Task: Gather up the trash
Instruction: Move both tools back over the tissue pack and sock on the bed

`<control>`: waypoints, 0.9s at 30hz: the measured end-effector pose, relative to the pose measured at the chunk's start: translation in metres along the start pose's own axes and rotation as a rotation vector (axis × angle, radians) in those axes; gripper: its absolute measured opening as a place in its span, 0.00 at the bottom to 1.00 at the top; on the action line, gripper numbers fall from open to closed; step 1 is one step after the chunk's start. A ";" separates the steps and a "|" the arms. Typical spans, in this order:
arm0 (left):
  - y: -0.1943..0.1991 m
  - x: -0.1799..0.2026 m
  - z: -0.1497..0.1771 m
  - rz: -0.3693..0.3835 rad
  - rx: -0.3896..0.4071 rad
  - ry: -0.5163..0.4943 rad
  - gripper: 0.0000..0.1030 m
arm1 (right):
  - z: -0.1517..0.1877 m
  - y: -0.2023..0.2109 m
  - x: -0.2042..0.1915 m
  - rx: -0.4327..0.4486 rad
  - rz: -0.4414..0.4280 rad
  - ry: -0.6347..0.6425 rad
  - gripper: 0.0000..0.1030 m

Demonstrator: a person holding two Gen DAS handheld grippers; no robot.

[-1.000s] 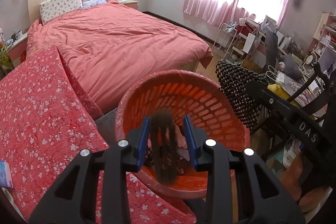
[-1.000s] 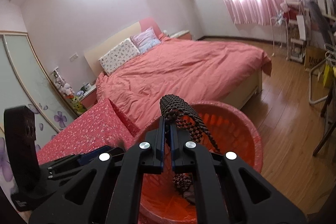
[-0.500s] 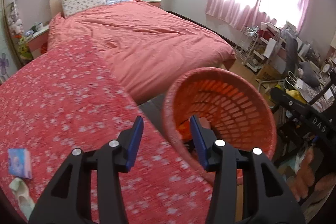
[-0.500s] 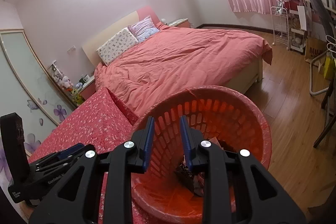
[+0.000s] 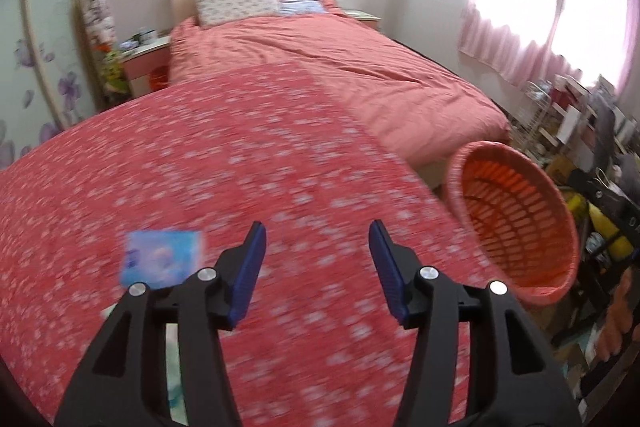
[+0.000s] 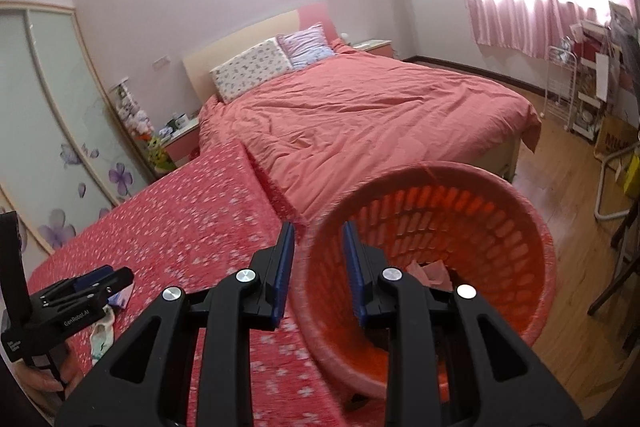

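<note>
The orange slotted basket (image 6: 460,247) stands at the right edge of the red floral-covered surface (image 5: 200,167); it also shows in the left wrist view (image 5: 516,219). Pink scraps and dark items lie in its bottom (image 6: 432,273). My right gripper (image 6: 318,251) is open and empty, hovering at the basket's near rim. My left gripper (image 5: 316,263) is open and empty above the floral cover. A small blue packet (image 5: 160,257) lies just left of its left finger. A pale crumpled piece (image 6: 102,331) lies by the left gripper in the right wrist view.
A bed with a salmon quilt (image 6: 360,115) lies beyond the floral surface. A nightstand (image 5: 146,63) stands left of the bed. A cluttered rack and desk (image 5: 580,123) fill the right side, with wood floor (image 6: 568,187) beside the basket.
Both grippers opened and let their dark woven items go into the basket. The left gripper swung left over the floral cover toward the blue packet. The right gripper drew back to the rim.
</note>
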State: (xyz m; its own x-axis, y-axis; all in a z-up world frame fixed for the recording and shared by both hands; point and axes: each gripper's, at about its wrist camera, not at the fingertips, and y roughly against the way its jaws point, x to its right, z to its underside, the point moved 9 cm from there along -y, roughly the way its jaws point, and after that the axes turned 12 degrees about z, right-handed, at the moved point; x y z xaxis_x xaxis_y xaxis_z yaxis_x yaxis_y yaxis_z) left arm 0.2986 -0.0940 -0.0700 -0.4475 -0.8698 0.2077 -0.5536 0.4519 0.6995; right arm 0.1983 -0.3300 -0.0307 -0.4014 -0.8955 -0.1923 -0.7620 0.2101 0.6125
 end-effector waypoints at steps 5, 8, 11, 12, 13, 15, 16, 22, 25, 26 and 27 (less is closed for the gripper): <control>0.030 -0.056 0.023 -0.102 0.018 0.057 0.61 | 0.011 0.010 -0.035 0.004 -0.026 0.062 0.25; 0.042 -0.083 0.042 -0.139 0.016 0.099 0.66 | 0.021 0.013 -0.056 -0.005 -0.044 0.097 0.25; 0.049 -0.101 0.067 -0.163 0.002 0.139 0.68 | 0.035 0.016 -0.078 -0.021 -0.062 0.134 0.26; 0.051 -0.104 0.075 -0.164 -0.004 0.148 0.69 | 0.040 0.016 -0.084 -0.028 -0.068 0.146 0.26; 0.052 -0.105 0.081 -0.161 -0.007 0.155 0.70 | 0.044 0.016 -0.088 -0.033 -0.072 0.154 0.26; 0.053 -0.107 0.087 -0.159 -0.011 0.163 0.73 | 0.053 0.016 -0.098 -0.049 -0.081 0.171 0.26; 0.051 -0.106 0.089 -0.162 -0.012 0.165 0.73 | 0.055 0.016 -0.101 -0.054 -0.083 0.174 0.26; 0.037 -0.110 0.083 -0.190 -0.027 0.190 0.73 | 0.069 0.020 -0.121 -0.075 -0.098 0.204 0.26; 0.025 -0.114 0.081 -0.196 -0.047 0.212 0.73 | 0.072 0.020 -0.126 -0.081 -0.098 0.215 0.26; 0.022 -0.113 0.081 -0.196 -0.056 0.216 0.73 | 0.074 0.020 -0.128 -0.083 -0.098 0.220 0.26; 0.018 -0.113 0.083 -0.201 -0.065 0.215 0.73 | 0.074 0.020 -0.129 -0.085 -0.098 0.223 0.26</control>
State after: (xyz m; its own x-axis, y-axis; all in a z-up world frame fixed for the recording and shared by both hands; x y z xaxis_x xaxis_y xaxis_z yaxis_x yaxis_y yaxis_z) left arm 0.2813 0.0285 -0.1374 -0.1711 -0.9656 0.1960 -0.5669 0.2591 0.7820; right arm 0.1973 -0.1814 -0.0508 -0.1992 -0.9762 -0.0858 -0.7427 0.0933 0.6631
